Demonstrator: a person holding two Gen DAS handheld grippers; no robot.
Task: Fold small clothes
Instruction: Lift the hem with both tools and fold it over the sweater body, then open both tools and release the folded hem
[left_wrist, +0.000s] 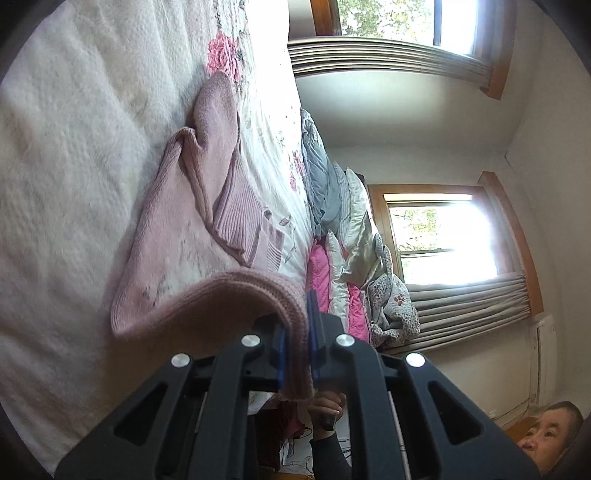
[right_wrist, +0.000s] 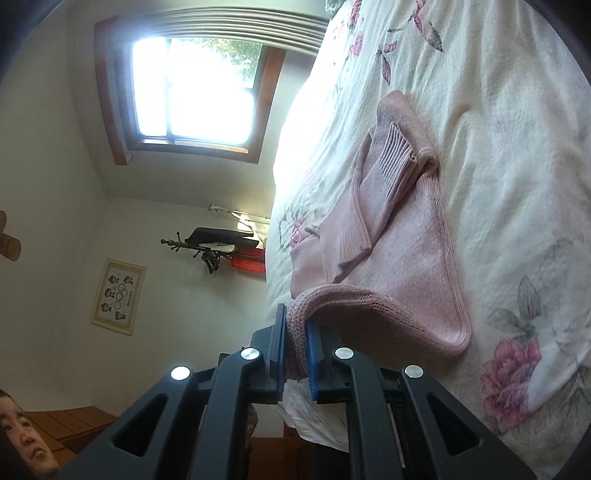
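Observation:
A pink knitted sweater (left_wrist: 177, 229) lies on the floral bedspread (left_wrist: 74, 147), its ribbed sleeves folded across the body. My left gripper (left_wrist: 297, 325) is shut on one corner of the sweater's near hem, which is lifted off the bed and curls over the blue pads. In the right wrist view the same sweater (right_wrist: 399, 251) spreads away from me, and my right gripper (right_wrist: 295, 332) is shut on the other hem corner, held up between its blue pads (right_wrist: 313, 354). Both views are rolled sideways.
The bedspread (right_wrist: 498, 147) fills the room around the sweater. Piled quilts and pillows (left_wrist: 343, 229) sit at the bed's far end. Windows (right_wrist: 195, 92) with curtains, a wall picture (right_wrist: 118, 295) and a coat rack (right_wrist: 210, 247) lie beyond. A person (left_wrist: 546, 435) is at the frame edge.

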